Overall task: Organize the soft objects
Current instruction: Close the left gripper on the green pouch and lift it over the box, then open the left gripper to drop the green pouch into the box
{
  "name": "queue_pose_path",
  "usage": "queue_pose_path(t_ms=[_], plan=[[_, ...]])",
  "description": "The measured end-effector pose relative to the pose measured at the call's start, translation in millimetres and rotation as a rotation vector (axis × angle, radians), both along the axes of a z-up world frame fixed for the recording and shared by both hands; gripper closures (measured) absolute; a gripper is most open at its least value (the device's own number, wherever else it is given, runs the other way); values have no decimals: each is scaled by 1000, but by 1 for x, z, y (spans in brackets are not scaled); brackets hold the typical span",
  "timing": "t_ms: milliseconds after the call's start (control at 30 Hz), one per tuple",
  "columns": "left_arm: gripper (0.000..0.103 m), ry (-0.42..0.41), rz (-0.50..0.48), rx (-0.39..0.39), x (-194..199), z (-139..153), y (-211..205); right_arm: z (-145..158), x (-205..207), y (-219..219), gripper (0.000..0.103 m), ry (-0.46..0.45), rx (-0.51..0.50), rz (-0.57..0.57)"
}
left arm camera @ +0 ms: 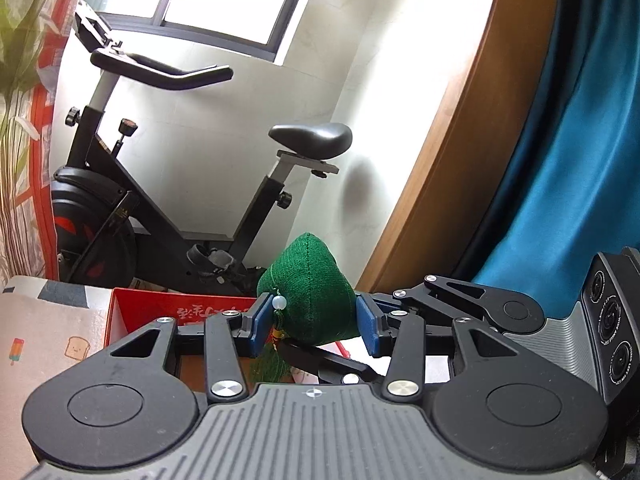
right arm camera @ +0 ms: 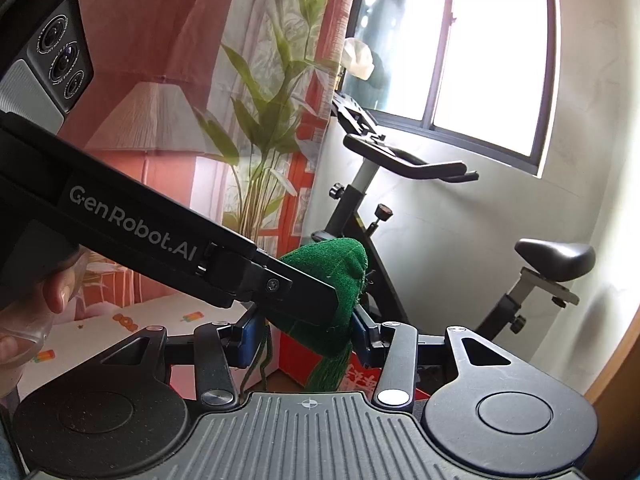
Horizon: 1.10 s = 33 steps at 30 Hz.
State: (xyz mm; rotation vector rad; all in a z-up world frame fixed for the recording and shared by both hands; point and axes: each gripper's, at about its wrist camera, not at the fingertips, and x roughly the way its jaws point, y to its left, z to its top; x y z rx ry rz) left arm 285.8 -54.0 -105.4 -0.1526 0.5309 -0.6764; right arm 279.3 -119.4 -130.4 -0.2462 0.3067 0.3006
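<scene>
A green stuffed zongzi-shaped toy (left arm camera: 310, 292) with a white bead and a green tassel is pinched between the blue pads of my left gripper (left arm camera: 314, 322), held up in the air. In the right wrist view the same green toy (right arm camera: 340, 280) sits between the blue pads of my right gripper (right arm camera: 308, 334), which also closes on it. The left gripper's black body (right arm camera: 160, 236) crosses that view from the left and covers part of the toy. A red cardboard box (left arm camera: 160, 316) lies below the toy, and it also shows in the right wrist view (right arm camera: 360, 376).
A black exercise bike (left arm camera: 180, 200) stands against the white wall under a window. A bed with a patterned sheet (left arm camera: 44, 336) lies at the left. A wooden door frame (left arm camera: 448, 140) and a blue curtain (left arm camera: 568, 160) are at the right. A leaf-print curtain (right arm camera: 272, 100) hangs at the left.
</scene>
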Motion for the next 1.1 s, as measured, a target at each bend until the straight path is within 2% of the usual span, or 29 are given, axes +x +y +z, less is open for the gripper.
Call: queue_pose_path(t_ms=[100,233,300,367,533,700,800,933,1100], plan=[[55,48,9,16,14,-31,0,-18,20,2,60,32,5,-2],[55,172,24,-2,34,-69,4,-58,42,9,60,123,-5,-28],[55,224,31,-13,44,-83,5,-77,49,8,60,166,20,-45],[55,242,32,2,47,-91,2,-92,55,6,60,207,60,-61],[54,264,45,28,46,-112,0,-118,61,0,60,277,120,-81],[54,291,51,2,48,-125,-1,-133,65,-14,59,347,187,-108],[54,257,77,18,48,-125,-3,-135,65,-22,58,360,229,-134],[54,227,108,50,45,-120,1,-134,62,-28,51,347,225,-185],[52,187,146,84,34,-108,18,-127,51,-38,31,313,229,-229]])
